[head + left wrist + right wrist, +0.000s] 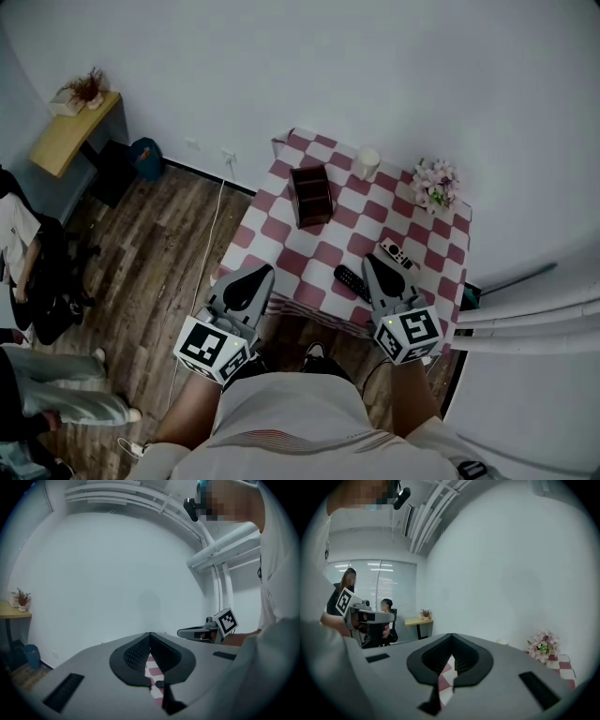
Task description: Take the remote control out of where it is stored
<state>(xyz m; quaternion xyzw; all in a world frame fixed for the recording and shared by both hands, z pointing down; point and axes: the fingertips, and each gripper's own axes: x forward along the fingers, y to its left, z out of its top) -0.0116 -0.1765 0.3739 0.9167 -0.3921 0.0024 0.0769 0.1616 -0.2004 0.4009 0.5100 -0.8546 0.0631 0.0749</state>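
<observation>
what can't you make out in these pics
Brown box, head view: inside too dark and small to tell what it holds.
Table, gripper views: left gripper and right gripper block all but a sliver of cloth.
Black remote, head view: buttons too small.

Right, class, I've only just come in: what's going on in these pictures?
A person stands at a checked table with a gripper in each hand. The left gripper and right gripper hover at its near edge, both shut and empty. A black remote and a light remote lie on the cloth by the right gripper. A brown box stands further back.
</observation>
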